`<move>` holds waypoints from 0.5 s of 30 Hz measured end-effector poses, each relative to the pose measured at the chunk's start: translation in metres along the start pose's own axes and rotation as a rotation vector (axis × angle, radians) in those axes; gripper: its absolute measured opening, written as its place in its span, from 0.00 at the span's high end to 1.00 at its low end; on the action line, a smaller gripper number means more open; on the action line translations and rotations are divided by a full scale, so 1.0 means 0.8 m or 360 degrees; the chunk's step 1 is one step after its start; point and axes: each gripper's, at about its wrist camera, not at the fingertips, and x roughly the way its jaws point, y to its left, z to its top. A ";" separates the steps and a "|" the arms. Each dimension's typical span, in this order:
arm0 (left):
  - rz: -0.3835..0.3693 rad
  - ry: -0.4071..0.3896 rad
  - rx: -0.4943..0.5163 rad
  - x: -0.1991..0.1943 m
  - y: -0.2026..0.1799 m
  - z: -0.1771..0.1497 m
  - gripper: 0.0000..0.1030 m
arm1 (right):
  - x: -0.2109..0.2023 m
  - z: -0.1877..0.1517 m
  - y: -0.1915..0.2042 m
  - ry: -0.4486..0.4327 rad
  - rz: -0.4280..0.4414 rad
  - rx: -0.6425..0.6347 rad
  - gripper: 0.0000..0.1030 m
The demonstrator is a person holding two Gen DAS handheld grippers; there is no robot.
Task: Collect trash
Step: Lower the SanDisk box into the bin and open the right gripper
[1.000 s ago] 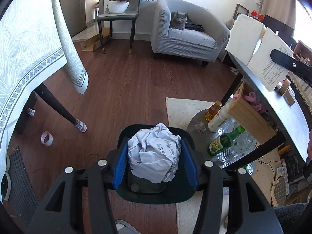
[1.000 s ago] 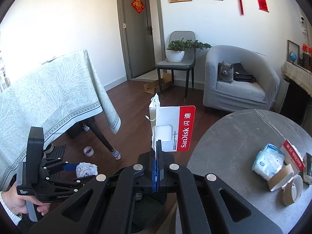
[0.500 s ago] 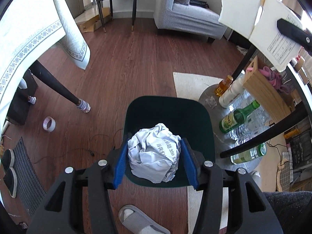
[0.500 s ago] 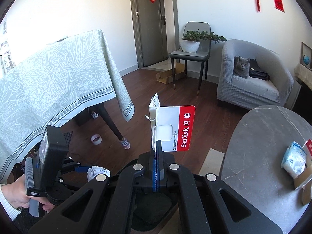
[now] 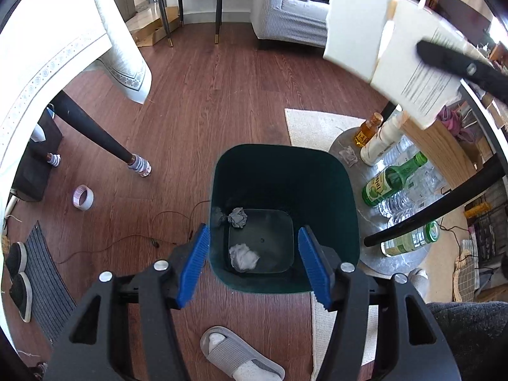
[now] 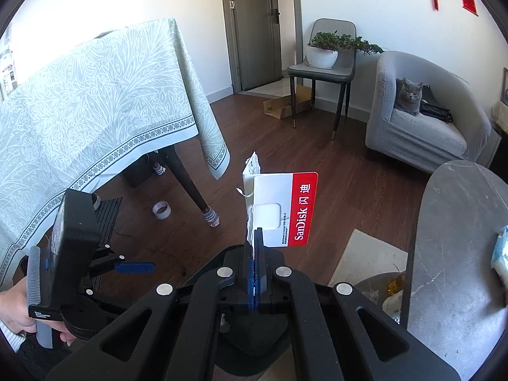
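1. Underfoot, the brown wood floor (image 5: 222,95) fills most of the left wrist view, and a table with a pale green patterned tablecloth (image 6: 79,111) stands on it at the left.
2. Farther back, a grey armchair (image 6: 422,133) holds a grey cat (image 6: 409,96), beside a grey chair (image 6: 324,70) carrying a potted plant (image 6: 333,44).
3. Down on the floor, the dark green trash bin (image 5: 346,222) stands open-topped, partly on a cream rug (image 5: 314,123); a grey slipper (image 5: 241,358) lies just in front of it and a roll of tape (image 5: 83,197) lies well to its left.
4. Beside the bin on its right, a low round grey surface (image 5: 412,254) carries several bottles, among them a green glass bottle (image 5: 393,179).
5. The left claw (image 5: 254,263) hangs above the bin's near edge with its blue pads spread wide and nothing between them.
6. The right claw (image 6: 254,254) is clenched on a white and red SanDisk package (image 6: 282,209), which stands upright above its fingertips; in the left wrist view the same package (image 5: 390,54) appears blurred at the upper right.
7. Inside the bin, a crumpled white paper ball (image 5: 243,256) lies on the bottom, with two smaller grey wads (image 5: 237,217) at the bottom's far left corner.
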 end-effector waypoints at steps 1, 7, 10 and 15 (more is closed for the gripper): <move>-0.0001 -0.0010 -0.0004 -0.003 0.001 0.001 0.40 | 0.004 -0.001 0.002 0.0016 0.0000 -0.0004 1.00; -0.0029 -0.0113 -0.0053 -0.032 0.013 0.006 0.42 | 0.033 -0.010 0.017 0.0116 -0.0001 -0.0031 1.00; -0.0047 -0.0168 -0.0073 -0.046 0.018 0.010 0.46 | 0.047 -0.016 0.022 0.0174 0.0004 -0.0035 1.00; -0.0056 -0.0238 -0.0085 -0.067 0.017 0.016 0.55 | 0.066 -0.027 0.027 0.0264 0.0016 -0.0037 1.00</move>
